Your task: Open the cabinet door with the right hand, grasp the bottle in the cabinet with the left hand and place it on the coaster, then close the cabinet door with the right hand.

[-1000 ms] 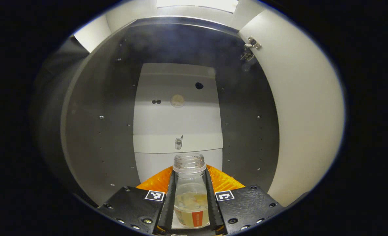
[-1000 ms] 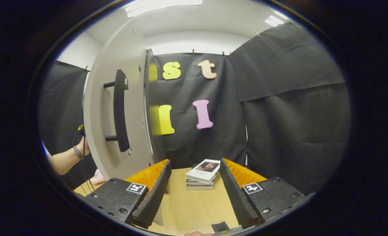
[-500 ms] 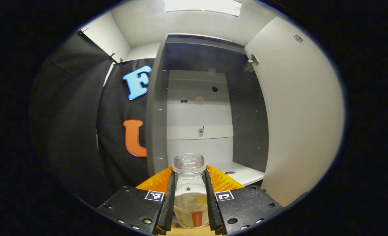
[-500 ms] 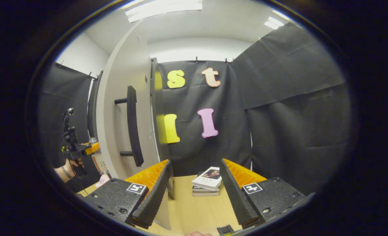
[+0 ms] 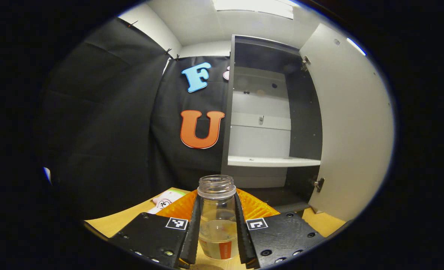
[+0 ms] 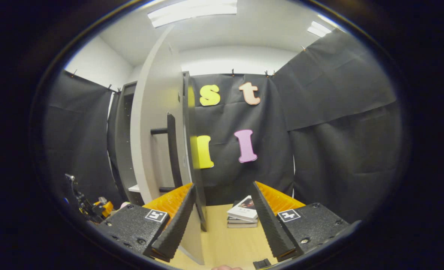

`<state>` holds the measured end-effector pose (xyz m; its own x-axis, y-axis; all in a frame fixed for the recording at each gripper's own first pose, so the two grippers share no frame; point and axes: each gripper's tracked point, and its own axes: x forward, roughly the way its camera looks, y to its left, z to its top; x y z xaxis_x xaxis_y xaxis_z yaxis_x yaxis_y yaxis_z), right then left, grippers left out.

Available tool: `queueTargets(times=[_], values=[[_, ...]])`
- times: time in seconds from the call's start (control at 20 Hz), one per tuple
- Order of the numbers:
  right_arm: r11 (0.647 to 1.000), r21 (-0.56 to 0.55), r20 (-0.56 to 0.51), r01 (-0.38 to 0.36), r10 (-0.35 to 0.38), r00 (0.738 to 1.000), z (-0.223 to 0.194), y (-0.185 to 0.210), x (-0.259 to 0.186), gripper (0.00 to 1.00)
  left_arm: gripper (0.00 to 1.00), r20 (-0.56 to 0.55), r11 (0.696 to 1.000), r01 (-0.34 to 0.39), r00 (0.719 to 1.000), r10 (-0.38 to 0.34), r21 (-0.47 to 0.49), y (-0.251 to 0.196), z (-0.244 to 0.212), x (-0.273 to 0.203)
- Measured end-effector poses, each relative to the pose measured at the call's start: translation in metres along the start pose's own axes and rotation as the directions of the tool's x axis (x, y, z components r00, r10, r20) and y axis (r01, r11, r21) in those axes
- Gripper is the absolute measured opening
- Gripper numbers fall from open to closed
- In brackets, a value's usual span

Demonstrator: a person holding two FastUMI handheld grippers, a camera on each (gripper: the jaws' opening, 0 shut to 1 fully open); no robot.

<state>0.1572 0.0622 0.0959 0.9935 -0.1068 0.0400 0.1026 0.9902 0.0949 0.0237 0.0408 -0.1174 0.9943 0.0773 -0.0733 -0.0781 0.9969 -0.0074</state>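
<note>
The left gripper point(image 5: 217, 225) had its jaws closed on the bottle point(image 5: 217, 217), one finger pressed on each side of the clear, uncapped body, which stood upright with pale liquid in its lower part. It was held above the wooden bench point(image 5: 111, 223), out in front of the cabinet point(image 5: 270, 112). Just past it a pale coaster point(image 5: 166, 198) lay on the bench. The cabinet door point(image 5: 351, 127) stood swung wide on the right.

The right gripper point(image 6: 222, 221) had its jaws wide apart with nothing between them, near the door's edge and dark handle point(image 6: 172, 150). Stacked books point(image 6: 243, 216) lay farther back.
</note>
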Motion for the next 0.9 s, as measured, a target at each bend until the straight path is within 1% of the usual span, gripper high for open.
queueTargets(times=[0.1, 0.2, 0.4, 0.55, 0.9], values=[[1.000, -0.022, -0.007, 0.008, -0.008, 1.000, 0.001, -0.002, 0.000, 0.92, 0.42, 0.001, 0.999, -0.034, 0.999, 0.034, 0.038, 0.004, -0.024, -0.013], [0.999, -0.035, -0.014, 0.014, -0.014, 1.000, 0.001, -0.002, -0.002, 0.92, 0.41, -0.008, 0.997, -0.060, 0.998, 0.060, 0.047, 0.006, -0.048, -0.023], [0.997, -0.071, -0.044, 0.028, -0.031, 0.999, -0.001, -0.007, -0.007, 0.92, 0.42, -0.021, 0.996, -0.080, 0.997, 0.081, 0.048, 0.012, -0.080, -0.033], [0.998, -0.055, -0.052, 0.036, -0.039, 0.998, -0.003, -0.005, -0.008, 0.92, 0.42, -0.049, 0.996, -0.083, 0.995, 0.084, 0.036, 0.011, -0.102, -0.039], [0.999, -0.017, -0.070, 0.051, -0.052, 0.996, -0.004, -0.003, -0.008, 0.92, 0.42, 0.006, 0.992, -0.117, 0.993, 0.117, 0.037, 0.010, -0.102, -0.048]])
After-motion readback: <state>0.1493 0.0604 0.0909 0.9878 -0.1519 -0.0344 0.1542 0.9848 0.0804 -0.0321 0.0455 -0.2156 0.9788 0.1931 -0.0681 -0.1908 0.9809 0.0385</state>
